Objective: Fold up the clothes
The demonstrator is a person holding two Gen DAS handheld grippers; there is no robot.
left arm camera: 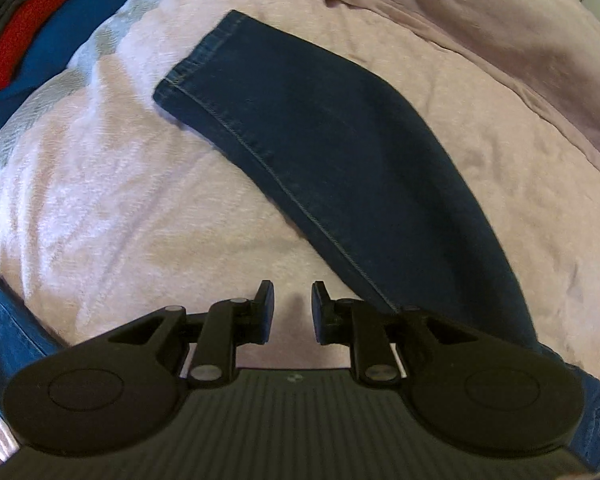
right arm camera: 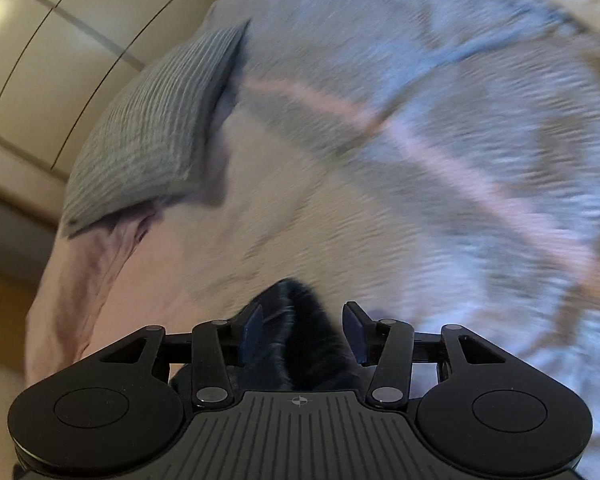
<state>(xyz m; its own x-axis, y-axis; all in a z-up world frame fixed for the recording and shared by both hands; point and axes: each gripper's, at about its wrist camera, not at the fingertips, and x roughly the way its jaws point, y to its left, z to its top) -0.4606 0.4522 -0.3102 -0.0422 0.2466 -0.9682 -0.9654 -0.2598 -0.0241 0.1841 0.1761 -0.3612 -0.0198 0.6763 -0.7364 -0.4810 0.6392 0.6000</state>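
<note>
Dark blue jeans lie on a pale pink blanket [left arm camera: 100, 200]. One leg [left arm camera: 320, 128] runs from the hem at upper left down to the lower right. Another denim part [left arm camera: 4, 340] shows at the lower left edge. My left gripper [left arm camera: 292, 312] is open and empty, just above the blanket beside the leg's seam. In the blurred right wrist view, my right gripper [right arm camera: 304, 332] is open with a dark fold of denim [right arm camera: 300, 320] between its fingers; the pads do not press on it.
Folded red [left arm camera: 32, 28] and blue [left arm camera: 76, 28] clothes are stacked at the upper left. A lilac sheet [left arm camera: 480, 12] borders the blanket at the back. A grey ribbed cushion [right arm camera: 152, 128] lies on a grey-blue patterned cover [right arm camera: 440, 100], with wall panels [right arm camera: 40, 40] behind.
</note>
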